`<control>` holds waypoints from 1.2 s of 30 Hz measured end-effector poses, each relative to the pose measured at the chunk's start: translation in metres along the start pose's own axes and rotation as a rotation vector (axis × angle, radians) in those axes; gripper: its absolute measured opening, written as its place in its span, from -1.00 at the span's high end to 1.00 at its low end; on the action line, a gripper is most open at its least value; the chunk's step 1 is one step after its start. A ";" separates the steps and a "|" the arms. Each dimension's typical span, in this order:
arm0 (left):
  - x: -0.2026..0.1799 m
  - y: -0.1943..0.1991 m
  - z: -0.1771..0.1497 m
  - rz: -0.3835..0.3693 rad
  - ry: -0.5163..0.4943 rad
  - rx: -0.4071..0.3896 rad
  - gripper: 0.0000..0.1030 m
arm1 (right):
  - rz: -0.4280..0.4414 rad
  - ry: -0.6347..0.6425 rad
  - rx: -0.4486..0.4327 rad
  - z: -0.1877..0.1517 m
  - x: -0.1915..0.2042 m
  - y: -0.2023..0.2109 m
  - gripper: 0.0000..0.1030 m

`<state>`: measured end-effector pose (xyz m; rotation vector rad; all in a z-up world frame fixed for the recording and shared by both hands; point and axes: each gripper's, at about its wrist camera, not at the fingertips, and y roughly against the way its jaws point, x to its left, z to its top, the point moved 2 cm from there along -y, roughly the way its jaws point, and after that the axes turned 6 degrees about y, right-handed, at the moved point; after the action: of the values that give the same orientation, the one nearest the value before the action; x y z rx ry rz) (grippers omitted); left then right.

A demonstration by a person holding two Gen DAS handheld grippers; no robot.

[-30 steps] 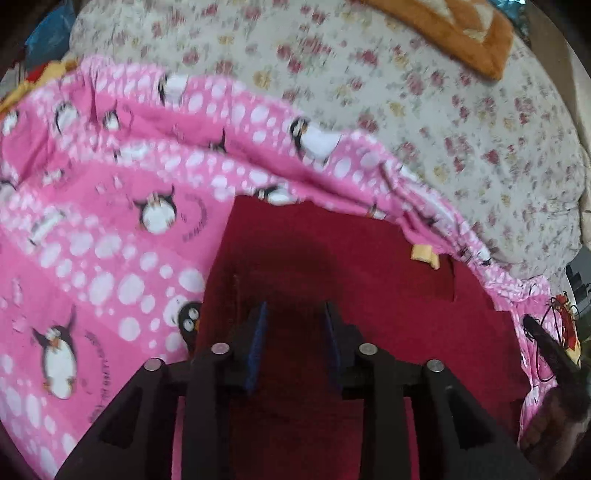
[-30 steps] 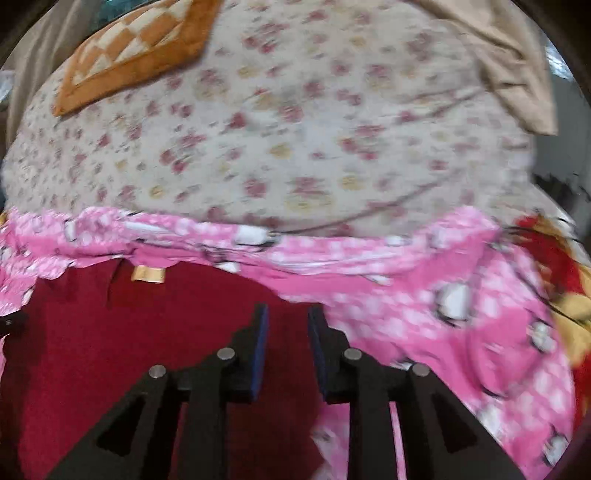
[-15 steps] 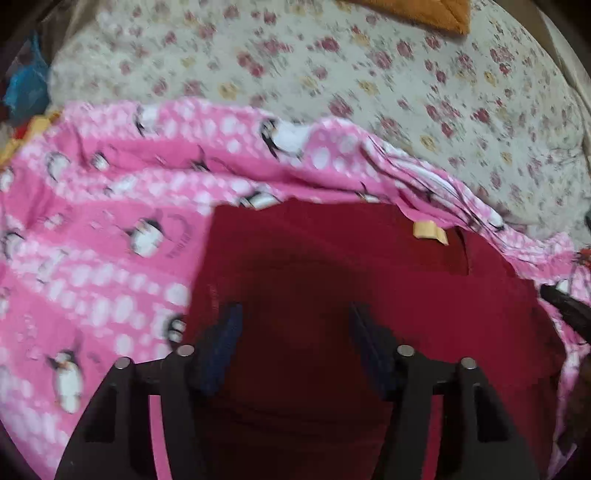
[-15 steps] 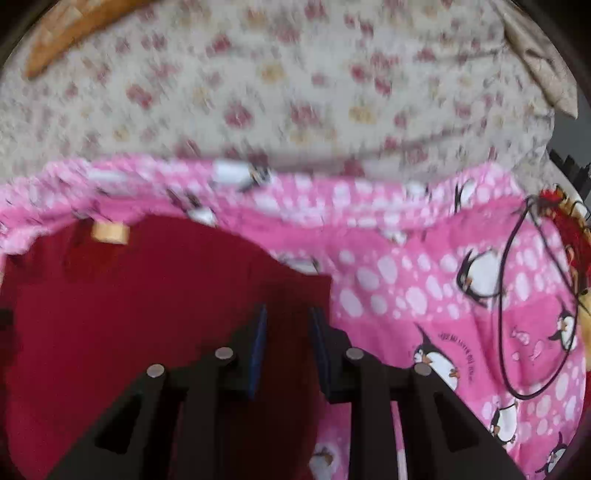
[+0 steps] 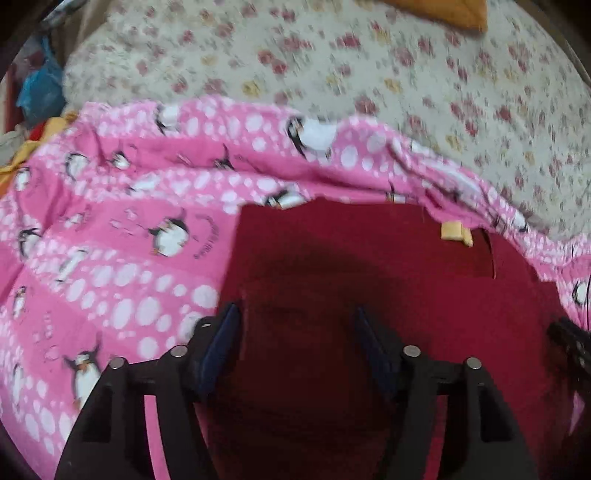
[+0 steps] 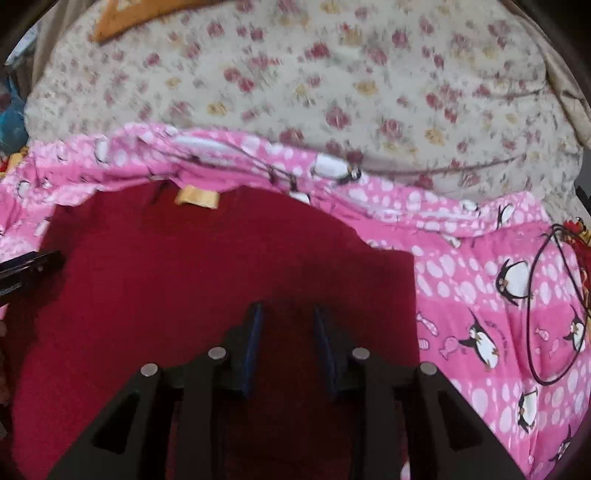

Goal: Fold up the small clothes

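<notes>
Floral bedsheet (image 6: 369,85) under pink penguin-print blanket (image 5: 110,266), orange cushion (image 5: 454,11) at far edge.

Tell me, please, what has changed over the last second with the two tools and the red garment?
The left tool opened wide, letting go of the red garment. The right tool opened only a little and hangs over the cloth. The garment stayed flat on the pink penguin sheet, its tan label at the far edge.
</notes>
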<state>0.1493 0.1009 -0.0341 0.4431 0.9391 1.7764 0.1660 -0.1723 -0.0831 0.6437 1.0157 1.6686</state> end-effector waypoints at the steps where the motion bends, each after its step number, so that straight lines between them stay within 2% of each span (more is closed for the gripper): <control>1: -0.002 0.008 -0.001 -0.005 -0.006 -0.035 0.18 | 0.014 0.007 -0.008 -0.002 0.001 0.003 0.42; 2: -0.006 0.015 -0.002 -0.016 -0.016 -0.055 0.18 | 0.027 0.017 -0.005 -0.005 0.006 0.006 0.35; 3: -0.014 0.022 -0.006 -0.047 -0.050 -0.077 0.18 | 0.028 0.028 0.017 -0.010 0.011 0.002 0.16; 4: -0.023 0.022 -0.011 -0.075 -0.095 -0.066 0.18 | 0.018 0.034 0.045 -0.014 0.013 -0.004 0.06; 5: -0.031 0.017 -0.016 -0.096 -0.144 -0.035 0.18 | 0.008 0.033 0.059 -0.019 0.014 -0.009 0.02; 7: -0.043 -0.002 -0.027 -0.075 -0.217 0.063 0.17 | 0.013 0.003 0.041 -0.021 0.010 -0.004 0.00; 8: -0.046 -0.004 -0.030 -0.057 -0.248 0.059 0.16 | 0.012 -0.018 0.034 -0.023 0.008 0.001 0.00; 10: -0.043 -0.001 -0.026 -0.071 -0.238 0.063 0.15 | 0.000 -0.064 0.008 -0.034 0.003 0.019 0.00; 13: -0.030 0.015 -0.025 -0.111 -0.184 0.073 0.16 | 0.005 -0.066 -0.008 -0.058 0.001 0.053 0.00; 14: -0.026 0.026 -0.027 -0.132 -0.169 0.073 0.16 | 0.020 -0.065 0.008 -0.066 0.001 0.058 -0.03; 15: -0.023 0.037 -0.028 -0.150 -0.171 0.069 0.16 | 0.055 -0.058 0.055 -0.081 0.003 0.063 -0.17; 16: -0.019 0.048 -0.031 -0.163 -0.180 0.066 0.16 | 0.090 -0.036 0.123 -0.097 0.007 0.063 -0.25; 17: -0.017 0.056 -0.033 -0.169 -0.187 0.058 0.16 | 0.100 -0.006 0.151 -0.107 0.011 0.064 -0.30; 20: -0.003 0.095 -0.045 -0.197 -0.250 -0.001 0.16 | 0.029 0.115 0.078 -0.128 0.019 0.103 -0.29; 22: 0.014 0.122 -0.062 -0.231 -0.312 -0.029 0.16 | 0.041 0.111 -0.006 -0.142 0.013 0.134 -0.29; 24: 0.030 0.134 -0.077 -0.226 -0.335 -0.025 0.16 | 0.097 0.078 -0.077 -0.162 0.005 0.164 -0.30; 27: 0.061 0.149 -0.117 -0.219 -0.304 0.032 0.16 | 0.178 -0.014 -0.103 -0.202 -0.003 0.195 -0.30; 28: 0.073 0.155 -0.136 -0.220 -0.265 0.058 0.16 | 0.204 -0.040 -0.101 -0.214 -0.003 0.199 -0.30; 30: 0.086 0.162 -0.166 -0.246 -0.204 0.102 0.16 | 0.262 -0.089 -0.060 -0.239 0.001 0.201 -0.30; 33: 0.097 0.162 -0.205 -0.230 -0.138 0.156 0.16 | 0.252 -0.107 0.029 -0.264 0.008 0.192 -0.30; 36: 0.094 0.171 -0.232 -0.227 -0.115 0.181 0.16 | 0.232 -0.096 0.062 -0.275 0.013 0.191 -0.30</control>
<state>-0.1512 0.0686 -0.0605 0.5263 1.0296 1.4530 -0.1539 -0.2662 -0.0560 0.9021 0.9555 1.7925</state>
